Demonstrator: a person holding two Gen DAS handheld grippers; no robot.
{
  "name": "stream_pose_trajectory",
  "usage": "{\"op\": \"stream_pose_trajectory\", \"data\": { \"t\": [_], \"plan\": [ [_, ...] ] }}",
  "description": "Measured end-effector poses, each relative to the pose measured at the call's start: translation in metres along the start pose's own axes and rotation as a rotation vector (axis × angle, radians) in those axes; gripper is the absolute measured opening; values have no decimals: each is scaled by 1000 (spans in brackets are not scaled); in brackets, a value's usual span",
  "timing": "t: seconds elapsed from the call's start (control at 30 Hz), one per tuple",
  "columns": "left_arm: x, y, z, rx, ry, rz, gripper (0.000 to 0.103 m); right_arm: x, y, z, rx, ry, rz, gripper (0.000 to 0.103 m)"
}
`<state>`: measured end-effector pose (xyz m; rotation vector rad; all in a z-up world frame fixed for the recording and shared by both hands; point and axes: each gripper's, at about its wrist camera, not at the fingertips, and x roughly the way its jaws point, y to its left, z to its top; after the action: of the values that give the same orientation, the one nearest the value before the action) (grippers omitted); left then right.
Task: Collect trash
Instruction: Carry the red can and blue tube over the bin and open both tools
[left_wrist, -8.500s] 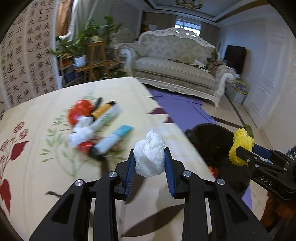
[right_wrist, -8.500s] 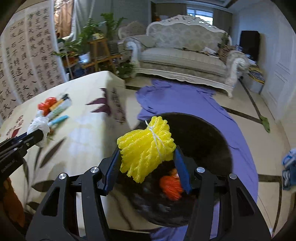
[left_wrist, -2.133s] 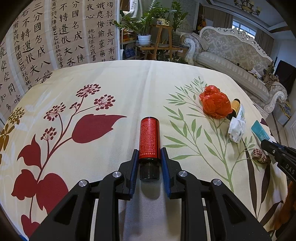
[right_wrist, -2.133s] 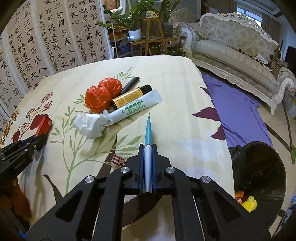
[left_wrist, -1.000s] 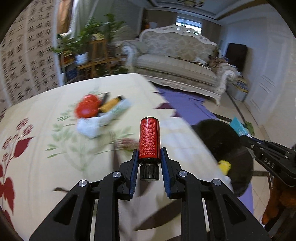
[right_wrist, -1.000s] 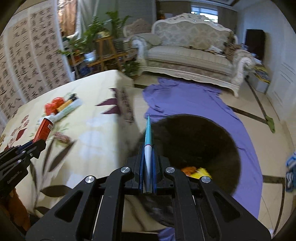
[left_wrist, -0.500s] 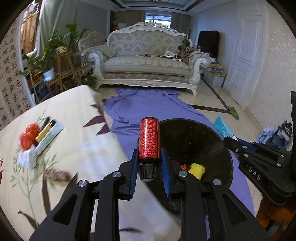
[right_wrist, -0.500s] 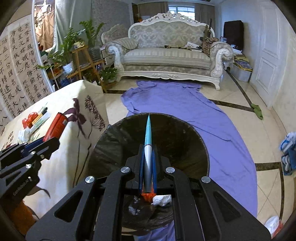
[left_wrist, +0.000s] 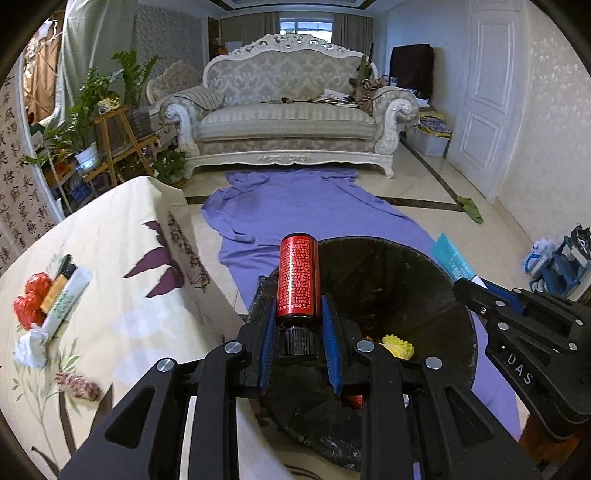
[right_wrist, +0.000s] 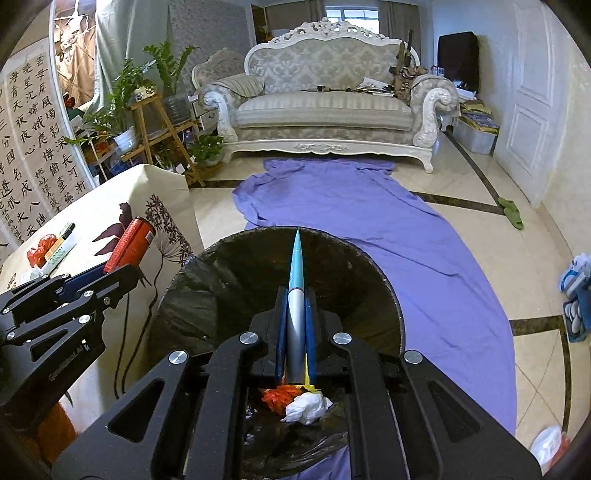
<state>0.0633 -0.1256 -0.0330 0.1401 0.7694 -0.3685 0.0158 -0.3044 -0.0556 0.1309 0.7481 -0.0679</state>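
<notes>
My left gripper (left_wrist: 298, 323) is shut on a red bottle (left_wrist: 298, 275) with a black cap and holds it over the near rim of the black-bagged trash bin (left_wrist: 388, 273). My right gripper (right_wrist: 295, 325) is shut on a flat blue-and-white tube (right_wrist: 295, 280), held edge-on above the bin (right_wrist: 229, 280). It also shows in the left wrist view (left_wrist: 452, 260). Inside the bin lie a yellow foam net (left_wrist: 397, 345), orange wrapping (right_wrist: 279, 398) and a white crumpled bag (right_wrist: 306, 406). More trash stays on the table: red wrappers (left_wrist: 31, 299), a white tube (left_wrist: 66, 299), crumpled tissue (left_wrist: 29, 349).
The table with its floral cloth (left_wrist: 122, 295) stands left of the bin. A purple sheet (left_wrist: 306, 206) covers the floor up to a white sofa (left_wrist: 288, 122). Plants on wooden stands (left_wrist: 99, 122) are at the left. A white door (left_wrist: 484, 110) is at the right.
Both grippers have swung right from the table to over the bin, still holding the red bottle and the blue tube. In the last half second they moved slightly closer over the bin.
</notes>
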Motion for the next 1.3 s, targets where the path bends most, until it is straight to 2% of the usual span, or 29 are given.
{"op": "stream_pose_trajectory", "data": {
  "t": [0.07,0.13,0.2,0.27,0.4,0.53,0.6,0.9,1.3],
  "plan": [
    [4,-1,-1,2,11,3,27,2,-2,0,10,0,-4,16],
    [7,-1,0,5,21,7,38,2,-5,0,20,-1,-9,20],
    [7,2,0,-8,22,12,45,3,-8,0,27,-2,-10,22],
    [7,3,1,-14,22,14,48,3,-10,0,31,-1,-14,24],
    [4,4,2,-27,11,24,57,1,-12,0,43,-9,-19,36],
    [-2,11,2,-48,3,26,67,-2,-11,2,51,-17,-18,44],
    [-6,18,3,-65,-4,34,67,-2,-9,2,50,-18,-17,47],
    [-26,51,0,-120,-23,75,69,-7,10,5,29,-24,12,50],
    [-63,114,-26,-219,-36,183,70,-9,76,6,-66,-15,115,55]
  ]
}}
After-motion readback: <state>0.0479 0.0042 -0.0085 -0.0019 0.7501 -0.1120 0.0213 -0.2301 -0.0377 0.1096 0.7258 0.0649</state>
